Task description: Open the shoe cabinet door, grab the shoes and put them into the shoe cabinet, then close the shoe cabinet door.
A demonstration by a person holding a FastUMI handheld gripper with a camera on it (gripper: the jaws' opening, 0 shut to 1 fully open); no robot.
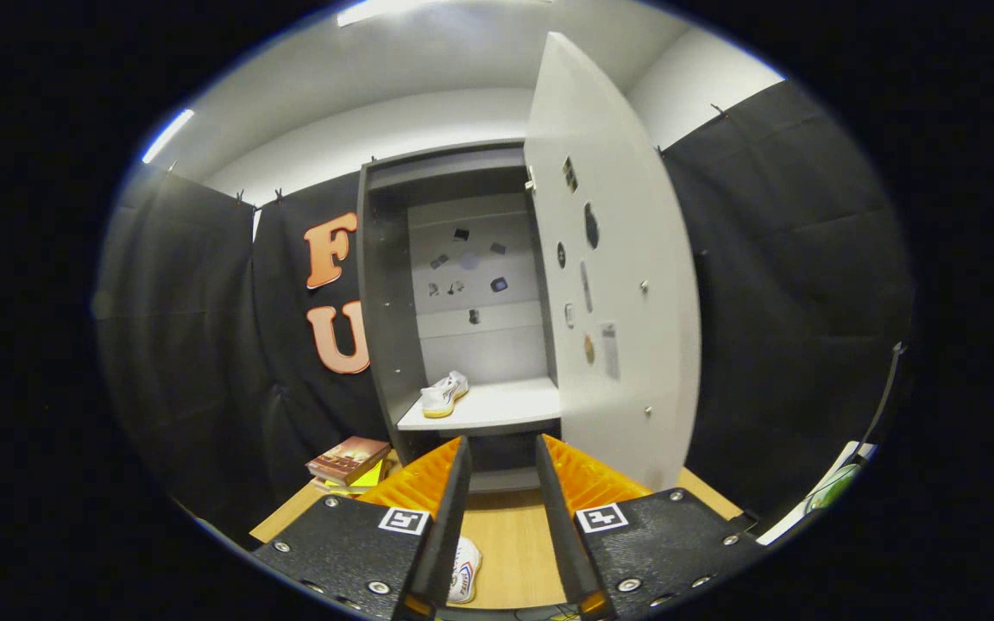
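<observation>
With the shoe cabinet door (613,285) swung open and one white sneaker (444,395) on the shelf (497,405) at frame centre, the tool (501,461) hangs open and empty, so fetching the second sneaker (465,569) on the surface (510,543) at the bottom seems next.

Cabinet door (613,285) swung open at 1 o'clock, flanking opening. Shelf (497,405) at 12 free right of white shoe (444,395). Books (348,460) at 10, clear of fingers (449,483).

Black gripper (501,470) with two orange ribbed fingers (422,479), silver screws, and one square black-and-white marker (printed on white) on each finger's base.
</observation>
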